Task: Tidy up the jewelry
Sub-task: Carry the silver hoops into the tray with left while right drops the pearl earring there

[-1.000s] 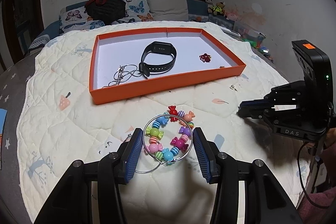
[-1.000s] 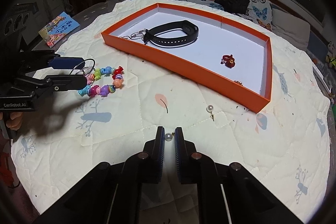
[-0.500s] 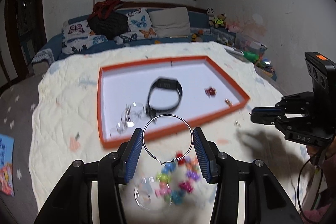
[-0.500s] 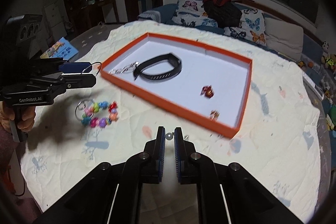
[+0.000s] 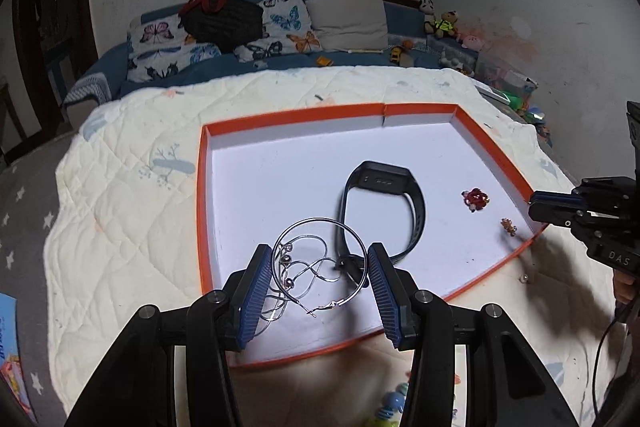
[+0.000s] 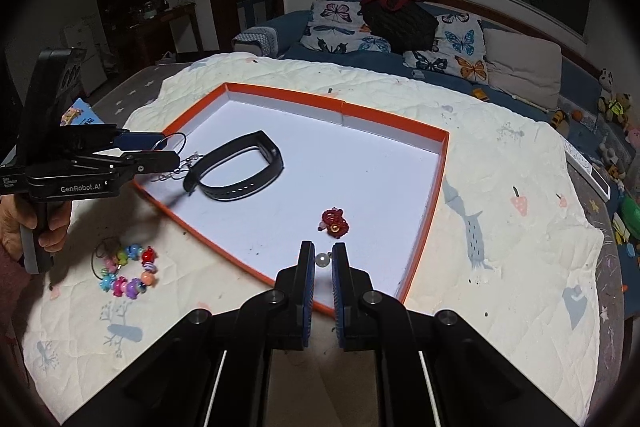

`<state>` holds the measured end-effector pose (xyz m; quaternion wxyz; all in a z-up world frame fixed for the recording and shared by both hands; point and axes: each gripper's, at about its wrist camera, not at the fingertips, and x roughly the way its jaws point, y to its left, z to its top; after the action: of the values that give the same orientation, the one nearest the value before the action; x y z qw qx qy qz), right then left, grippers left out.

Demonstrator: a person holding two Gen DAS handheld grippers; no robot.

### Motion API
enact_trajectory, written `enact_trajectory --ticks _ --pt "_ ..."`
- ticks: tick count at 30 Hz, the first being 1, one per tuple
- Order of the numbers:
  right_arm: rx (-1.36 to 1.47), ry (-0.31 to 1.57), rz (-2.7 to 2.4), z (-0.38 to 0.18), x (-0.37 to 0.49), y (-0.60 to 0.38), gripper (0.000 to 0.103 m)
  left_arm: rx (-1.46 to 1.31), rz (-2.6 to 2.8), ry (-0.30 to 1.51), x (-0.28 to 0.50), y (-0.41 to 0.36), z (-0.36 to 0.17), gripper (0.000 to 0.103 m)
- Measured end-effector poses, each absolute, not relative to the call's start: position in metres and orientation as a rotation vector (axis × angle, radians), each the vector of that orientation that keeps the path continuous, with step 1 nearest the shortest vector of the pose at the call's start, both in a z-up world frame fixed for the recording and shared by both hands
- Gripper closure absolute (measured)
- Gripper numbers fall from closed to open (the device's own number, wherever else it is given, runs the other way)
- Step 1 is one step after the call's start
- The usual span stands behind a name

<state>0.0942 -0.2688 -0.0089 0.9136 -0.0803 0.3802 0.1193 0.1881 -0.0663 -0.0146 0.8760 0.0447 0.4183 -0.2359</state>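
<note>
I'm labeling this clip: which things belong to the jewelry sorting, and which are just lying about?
Job:
orange tray
hoop earring
pearl stud
candy-bead bracelet
black wristband
red charm

Lying about:
butterfly pillows
plush toys
booklet

Bead bracelet (image 5: pixel 390 413) cut off (bottom edge), blurred.

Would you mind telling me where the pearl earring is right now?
In the right wrist view, the pearl earring is pinched in the right hand-held gripper, above the orange tray's near edge, just short of the red charm.
</note>
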Motion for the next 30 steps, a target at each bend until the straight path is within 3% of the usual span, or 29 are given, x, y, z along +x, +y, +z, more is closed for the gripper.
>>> enact_trajectory --ticks 22,30 --pt "-0.162 0.833 0.231 -0.022 0.102 -0.276 0.092 0.117 -0.575 0.898 0.184 -0.103 -0.036 0.051" --pt "-0.148 0.84 0.23 -0.022 0.102 -0.278 0.092 0.088 -0.571 0.907 0.184 -0.097 -0.035 0.044"
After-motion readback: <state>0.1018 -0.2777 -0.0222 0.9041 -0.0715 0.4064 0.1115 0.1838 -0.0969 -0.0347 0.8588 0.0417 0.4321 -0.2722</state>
